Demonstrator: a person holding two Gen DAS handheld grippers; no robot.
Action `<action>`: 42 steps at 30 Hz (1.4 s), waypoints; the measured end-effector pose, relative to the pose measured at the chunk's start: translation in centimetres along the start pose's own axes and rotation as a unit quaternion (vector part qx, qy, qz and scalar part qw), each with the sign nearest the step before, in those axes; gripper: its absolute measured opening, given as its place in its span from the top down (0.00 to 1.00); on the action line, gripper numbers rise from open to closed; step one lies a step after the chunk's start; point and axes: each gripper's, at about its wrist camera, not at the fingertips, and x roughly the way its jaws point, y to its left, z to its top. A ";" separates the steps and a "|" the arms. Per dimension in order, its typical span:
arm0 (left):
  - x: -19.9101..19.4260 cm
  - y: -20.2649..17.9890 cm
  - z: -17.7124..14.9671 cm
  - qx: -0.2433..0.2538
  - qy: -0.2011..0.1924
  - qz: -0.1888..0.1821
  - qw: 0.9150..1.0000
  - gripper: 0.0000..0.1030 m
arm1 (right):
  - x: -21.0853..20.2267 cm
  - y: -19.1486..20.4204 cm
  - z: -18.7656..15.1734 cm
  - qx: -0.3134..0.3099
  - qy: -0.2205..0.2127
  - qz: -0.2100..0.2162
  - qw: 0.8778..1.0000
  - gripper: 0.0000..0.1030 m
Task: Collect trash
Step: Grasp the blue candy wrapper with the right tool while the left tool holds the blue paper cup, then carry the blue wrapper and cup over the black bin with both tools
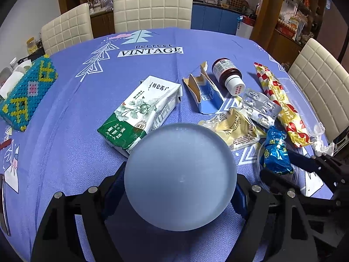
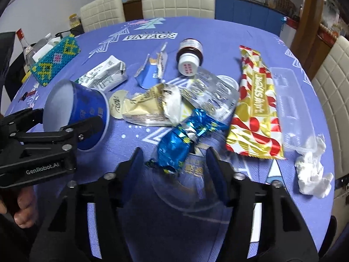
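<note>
right wrist view: right gripper (image 2: pixel 174 155) fingers half closed around a clear plastic lid (image 2: pixel 181 187) and blue foil wrapper (image 2: pixel 185 135) between them, contact unclear from blur. left gripper (image 2: pixel 72 122) clamps a blue paper cup (image 2: pixel 87 111). left wrist view shows only the cup's pale bottom (image 1: pixel 180 176) between its fingers
</note>
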 end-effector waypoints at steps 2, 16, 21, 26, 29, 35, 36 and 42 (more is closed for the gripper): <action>0.1 0.0 0.0 0.001 0.002 0.000 1.000 0.23 | -0.1 0.1 0.0 -0.003 -0.003 0.005 1.000 0.65; -2.3 -2.3 0.4 0.041 -0.030 -0.007 0.999 0.23 | -4.1 -0.9 -0.5 0.003 -0.037 -0.030 0.999 0.72; -3.3 -4.3 0.7 0.072 -0.048 -0.016 0.996 0.23 | -5.8 -1.9 -1.0 0.016 -0.050 -0.048 0.997 0.72; -4.1 -6.6 1.0 0.108 -0.063 -0.030 0.992 0.23 | -7.4 -3.5 -2.1 0.045 -0.064 -0.073 0.994 0.72; -4.4 -8.1 1.0 0.129 -0.067 -0.040 0.988 0.23 | -8.3 -4.5 -2.9 0.064 -0.070 -0.085 0.992 0.72; -4.9 -11.7 0.6 0.178 -0.075 -0.062 0.979 0.23 | -9.9 -6.5 -4.4 0.095 -0.081 -0.114 0.986 0.72; -5.0 -12.2 0.6 0.186 -0.076 -0.065 0.977 0.23 | -10.2 -6.8 -4.6 0.100 -0.083 -0.119 0.984 0.72; -5.5 -15.7 0.4 0.225 -0.083 -0.089 0.967 0.23 | -11.8 -9.3 -6.2 0.140 -0.089 -0.150 0.975 0.72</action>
